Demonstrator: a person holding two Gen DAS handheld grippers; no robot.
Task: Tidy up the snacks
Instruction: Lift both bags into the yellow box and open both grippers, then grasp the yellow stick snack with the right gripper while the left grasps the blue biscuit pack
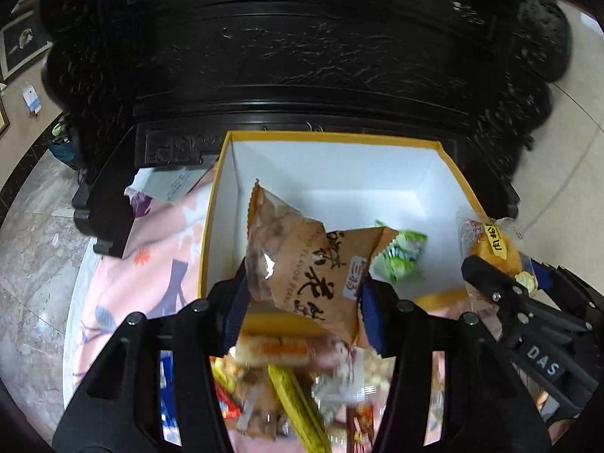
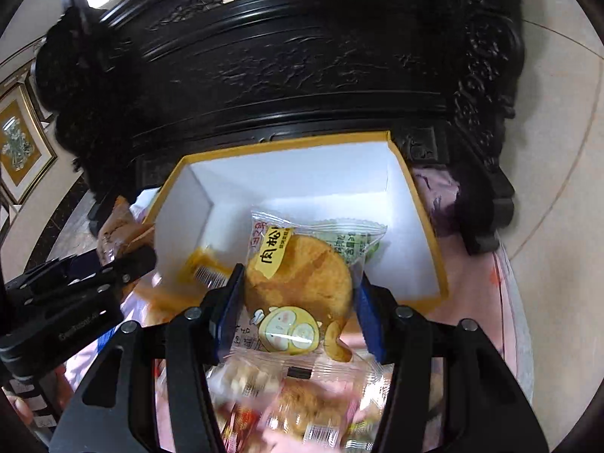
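A yellow-rimmed box [image 1: 332,136] with a white inside stands on the table; it also shows in the right wrist view [image 2: 287,142]. My left gripper [image 1: 304,294] is shut on a brown snack packet [image 1: 313,264] and holds it over the box's near edge. My right gripper [image 2: 298,302] is shut on a clear-wrapped round pastry [image 2: 298,283] above the near edge; in the left wrist view it shows at the right [image 1: 490,249]. A green packet [image 1: 402,255] and an orange packet [image 2: 205,268] lie inside the box.
A pile of loose snacks [image 1: 287,377] lies on the pink floral tablecloth [image 1: 151,249] below the grippers, blurred. A dark carved wooden cabinet [image 1: 302,56] rises right behind the box. Pale floor tiles [image 2: 558,151] lie to the right.
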